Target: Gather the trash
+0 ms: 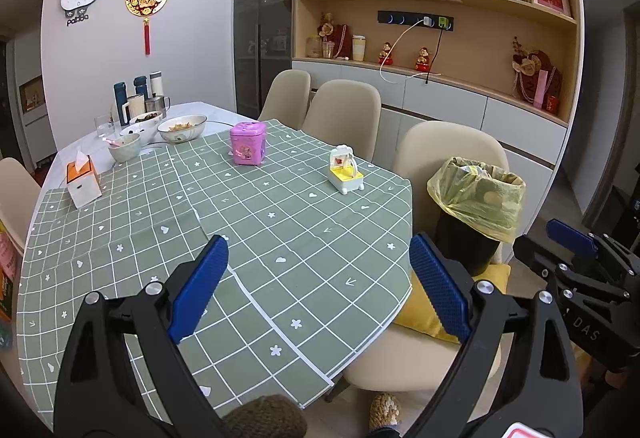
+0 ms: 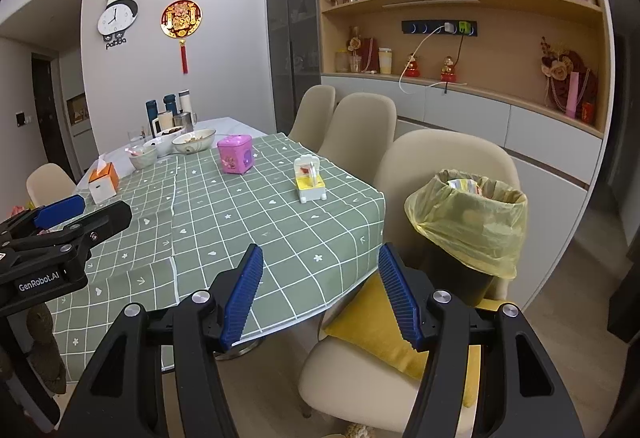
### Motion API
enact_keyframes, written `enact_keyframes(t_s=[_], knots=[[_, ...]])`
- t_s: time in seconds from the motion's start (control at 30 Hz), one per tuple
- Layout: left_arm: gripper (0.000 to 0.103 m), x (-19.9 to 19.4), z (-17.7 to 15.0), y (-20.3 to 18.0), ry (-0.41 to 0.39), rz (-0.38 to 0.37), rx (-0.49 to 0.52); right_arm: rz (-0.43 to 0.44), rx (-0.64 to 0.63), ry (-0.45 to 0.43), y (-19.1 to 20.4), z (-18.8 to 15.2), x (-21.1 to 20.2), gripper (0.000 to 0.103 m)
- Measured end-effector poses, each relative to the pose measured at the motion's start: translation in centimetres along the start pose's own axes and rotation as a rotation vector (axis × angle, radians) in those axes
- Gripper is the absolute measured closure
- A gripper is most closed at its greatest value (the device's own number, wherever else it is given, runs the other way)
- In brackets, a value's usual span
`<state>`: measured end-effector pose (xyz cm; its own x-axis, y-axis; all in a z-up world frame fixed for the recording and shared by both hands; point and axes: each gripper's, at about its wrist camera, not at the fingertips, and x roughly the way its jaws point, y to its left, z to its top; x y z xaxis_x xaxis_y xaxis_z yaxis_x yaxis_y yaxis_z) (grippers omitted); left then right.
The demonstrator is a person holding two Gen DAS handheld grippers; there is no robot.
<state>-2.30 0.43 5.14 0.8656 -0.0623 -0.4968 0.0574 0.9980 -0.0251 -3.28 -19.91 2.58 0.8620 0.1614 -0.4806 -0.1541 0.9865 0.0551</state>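
A black trash bin lined with a yellow bag [image 1: 478, 197] stands on the nearest beige chair at the table's right side; it also shows in the right wrist view [image 2: 468, 217], with wrappers inside. My left gripper [image 1: 320, 286] is open and empty above the near part of the green checked tablecloth [image 1: 240, 222]. My right gripper [image 2: 320, 290] is open and empty over the table's near right corner, left of the bin. Each gripper shows at the edge of the other's view.
On the cloth stand a pink toy box [image 1: 248, 143], a white and yellow toy [image 1: 345, 173] and a tissue box [image 1: 82, 179]. Bowls [image 1: 182, 127] and flasks crowd the far end. Beige chairs [image 1: 340, 117] line the right side. A yellow cushion [image 2: 380, 322] lies under the bin.
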Motion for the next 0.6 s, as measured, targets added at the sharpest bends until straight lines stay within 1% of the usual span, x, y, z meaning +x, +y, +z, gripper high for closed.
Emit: enact_keyframes(t_s=[0.6], knots=[[0.016,0.33,-0.35,-0.58,0.016,-0.034,0.005,-0.017,0.017,0.012,-0.60,-0.22,-0.17,0.046]])
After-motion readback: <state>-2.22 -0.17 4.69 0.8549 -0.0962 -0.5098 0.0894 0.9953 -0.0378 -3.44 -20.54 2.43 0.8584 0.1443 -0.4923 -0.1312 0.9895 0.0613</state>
